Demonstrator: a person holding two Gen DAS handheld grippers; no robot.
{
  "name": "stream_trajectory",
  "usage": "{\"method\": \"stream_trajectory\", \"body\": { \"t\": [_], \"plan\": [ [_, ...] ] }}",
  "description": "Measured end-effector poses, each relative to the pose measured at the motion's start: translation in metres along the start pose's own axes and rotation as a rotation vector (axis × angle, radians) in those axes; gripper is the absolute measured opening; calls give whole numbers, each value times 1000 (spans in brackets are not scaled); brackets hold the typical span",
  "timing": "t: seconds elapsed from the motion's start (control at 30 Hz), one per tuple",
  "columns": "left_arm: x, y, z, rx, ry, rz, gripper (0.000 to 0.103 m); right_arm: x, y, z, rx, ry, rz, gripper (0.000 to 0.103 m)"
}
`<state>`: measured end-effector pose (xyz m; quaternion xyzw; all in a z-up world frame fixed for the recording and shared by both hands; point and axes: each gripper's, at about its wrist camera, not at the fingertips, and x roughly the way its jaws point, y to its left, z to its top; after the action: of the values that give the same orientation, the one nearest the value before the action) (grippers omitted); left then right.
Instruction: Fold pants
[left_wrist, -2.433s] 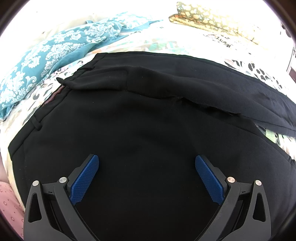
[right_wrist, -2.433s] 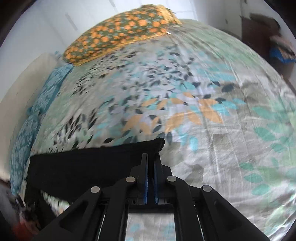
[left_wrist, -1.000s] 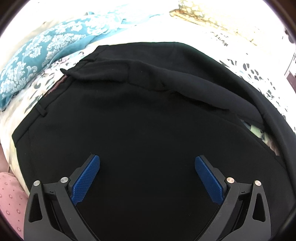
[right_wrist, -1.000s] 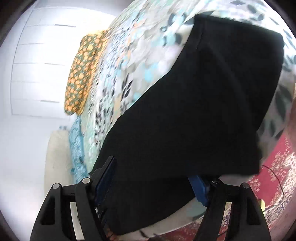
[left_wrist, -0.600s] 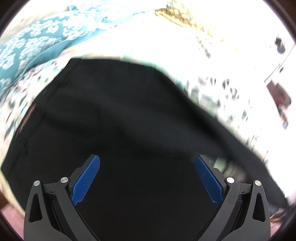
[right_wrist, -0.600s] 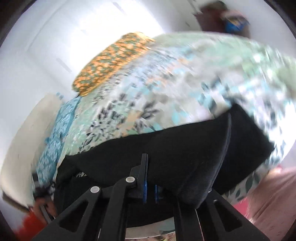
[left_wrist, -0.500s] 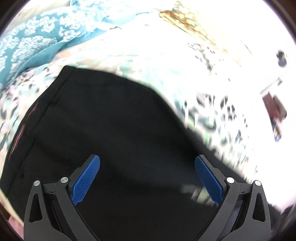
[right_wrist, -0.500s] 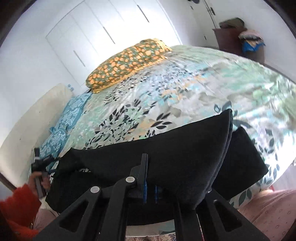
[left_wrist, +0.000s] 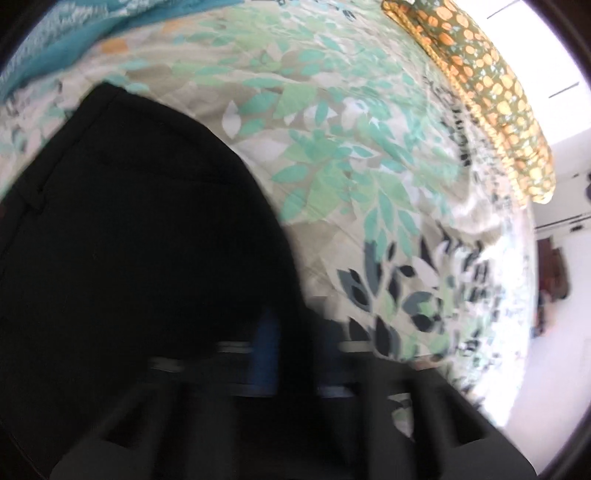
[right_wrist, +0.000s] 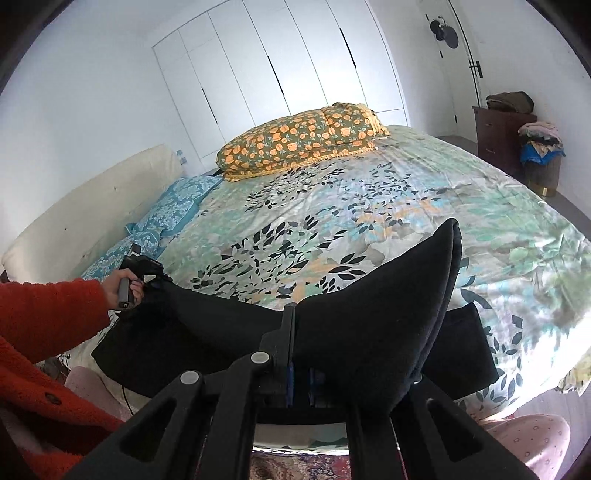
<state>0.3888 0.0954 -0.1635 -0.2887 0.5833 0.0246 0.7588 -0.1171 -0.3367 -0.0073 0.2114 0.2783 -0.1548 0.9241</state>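
The black pants (right_wrist: 373, 325) lie along the near edge of the bed, folded in layers. My right gripper (right_wrist: 300, 373) is shut on a bunched fold of the pants and holds it lifted above the lower layer. In the left wrist view the pants (left_wrist: 129, 240) fill the left half. My left gripper (left_wrist: 295, 354) is blurred, its blue pads close together on the pants' edge. In the right wrist view the left gripper (right_wrist: 147, 273) sits at the pants' far left end, held by a hand in an orange sleeve.
A floral bedsheet (right_wrist: 369, 206) covers the bed. An orange-flowered pillow (right_wrist: 303, 140) lies at the far side, teal pillows (right_wrist: 170, 218) at the left by the headboard. A dark dresser and a laundry basket (right_wrist: 539, 162) stand at the right wall. A pink stool (right_wrist: 528, 435) is at the bed's near edge.
My left gripper has swung right to the pants' edge and closed from wide open. My right gripper stays shut on the fold and has steadied above the bed.
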Motion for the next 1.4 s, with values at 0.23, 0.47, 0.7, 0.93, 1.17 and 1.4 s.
{"method": "stream_trajectory", "body": {
  "t": [0.23,0.47,0.7,0.93,1.17,1.4],
  "plan": [
    [-133,-1,-10,35,-265,-219,5,42,-53,57,129,-59,58,5],
    [-196,94,-153,80,-387,-174,7,78,-105,41,288,77,27,5],
    [-101,142,-224,-25,-63,-50,6,103,-162,-42,495,374,-119,6],
    [-109,141,-221,-5,-65,-61,6,100,-164,-36,511,384,-112,10],
    [-114,144,-221,-29,-76,-115,6,95,-177,-35,575,380,-84,29],
    [-104,143,-217,-40,-73,-136,6,91,-192,-40,643,379,-116,24]
  ]
}}
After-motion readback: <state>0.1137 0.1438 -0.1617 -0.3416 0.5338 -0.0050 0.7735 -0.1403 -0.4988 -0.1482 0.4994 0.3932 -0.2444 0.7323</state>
